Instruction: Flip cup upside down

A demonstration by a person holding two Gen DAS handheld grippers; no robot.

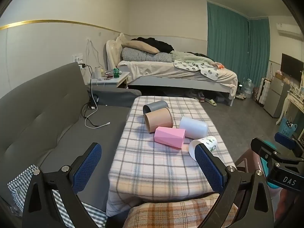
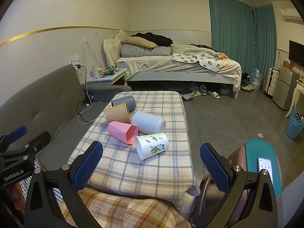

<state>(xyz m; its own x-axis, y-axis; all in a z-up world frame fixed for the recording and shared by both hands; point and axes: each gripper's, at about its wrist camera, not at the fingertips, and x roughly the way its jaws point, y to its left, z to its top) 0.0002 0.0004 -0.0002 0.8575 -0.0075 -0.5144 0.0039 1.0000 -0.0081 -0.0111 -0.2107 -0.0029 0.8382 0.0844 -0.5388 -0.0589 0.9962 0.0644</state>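
Several cups lie on their sides on a plaid-covered table (image 1: 152,167) (image 2: 144,172): a grey cup (image 1: 154,106) (image 2: 124,102), a tan cup (image 1: 158,119) (image 2: 117,115), a pink faceted cup (image 1: 169,136) (image 2: 123,132), a pale blue-white cup (image 1: 193,127) (image 2: 148,122) and a white cup with green print (image 1: 203,146) (image 2: 152,145). My left gripper (image 1: 147,164) is open and empty, above the table's near end. My right gripper (image 2: 151,164) is open and empty, just short of the white printed cup. The right gripper also shows at the right edge of the left wrist view (image 1: 269,142).
A grey sofa (image 1: 47,117) with cables runs along the table's left side. A bed (image 1: 180,72) and nightstand (image 1: 110,77) stand behind. A pink stool with a teal seat and a phone (image 2: 265,166) stands right of the table. A plaid cushion (image 2: 123,209) lies at the near edge.
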